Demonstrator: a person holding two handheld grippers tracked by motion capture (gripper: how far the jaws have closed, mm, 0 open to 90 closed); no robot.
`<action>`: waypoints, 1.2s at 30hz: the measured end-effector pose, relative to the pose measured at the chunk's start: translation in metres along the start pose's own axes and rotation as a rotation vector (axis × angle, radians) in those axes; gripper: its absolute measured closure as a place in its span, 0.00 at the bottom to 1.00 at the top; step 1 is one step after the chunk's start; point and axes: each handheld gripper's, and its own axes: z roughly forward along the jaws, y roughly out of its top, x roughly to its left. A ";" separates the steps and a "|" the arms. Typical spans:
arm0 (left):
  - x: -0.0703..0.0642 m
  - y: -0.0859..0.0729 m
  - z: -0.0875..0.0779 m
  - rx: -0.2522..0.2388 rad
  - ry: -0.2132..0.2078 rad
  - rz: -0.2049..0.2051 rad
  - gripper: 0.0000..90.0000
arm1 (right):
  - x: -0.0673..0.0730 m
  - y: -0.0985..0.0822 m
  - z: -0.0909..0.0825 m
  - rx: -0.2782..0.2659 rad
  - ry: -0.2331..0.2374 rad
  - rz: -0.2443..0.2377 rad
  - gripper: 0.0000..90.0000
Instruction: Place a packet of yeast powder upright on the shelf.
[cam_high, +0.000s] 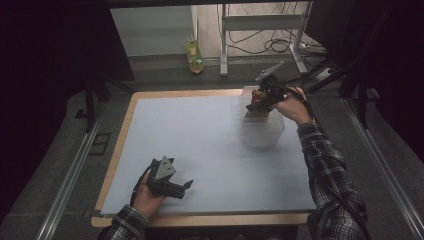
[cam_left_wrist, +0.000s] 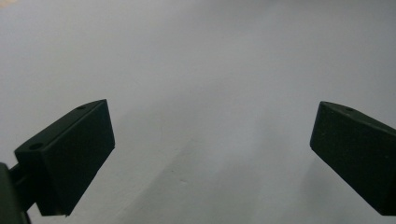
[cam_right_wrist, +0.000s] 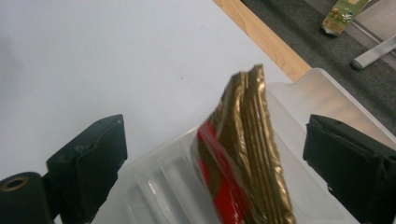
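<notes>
Right gripper view shows right gripper (cam_right_wrist: 215, 154) jaws wide, clear of gold-red packet (cam_right_wrist: 243, 154).

High view looks forward and down over the whole counter (cam_high: 210, 150); gripper views sit close above it; right gripper view shares the clear box (cam_right_wrist: 299, 98).

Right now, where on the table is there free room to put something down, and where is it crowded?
The white sheet is bare across its middle and far-left part, between the left tool near the front edge and the clear plastic box at the far right. It is crowded at that box, where gold and red packets stand between the open jaws of the right tool.
</notes>
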 end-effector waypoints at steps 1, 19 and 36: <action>0.000 0.000 0.000 -0.001 0.000 0.000 0.00 | 0.000 0.001 0.000 -0.003 -0.008 0.001 0.06; 0.000 0.000 -0.001 -0.013 0.005 -0.004 0.00 | 0.008 0.005 -0.012 -0.081 -0.015 0.032 0.04; 0.000 0.000 -0.001 -0.010 0.007 0.001 0.00 | 0.022 0.009 -0.026 -0.138 0.003 0.043 0.04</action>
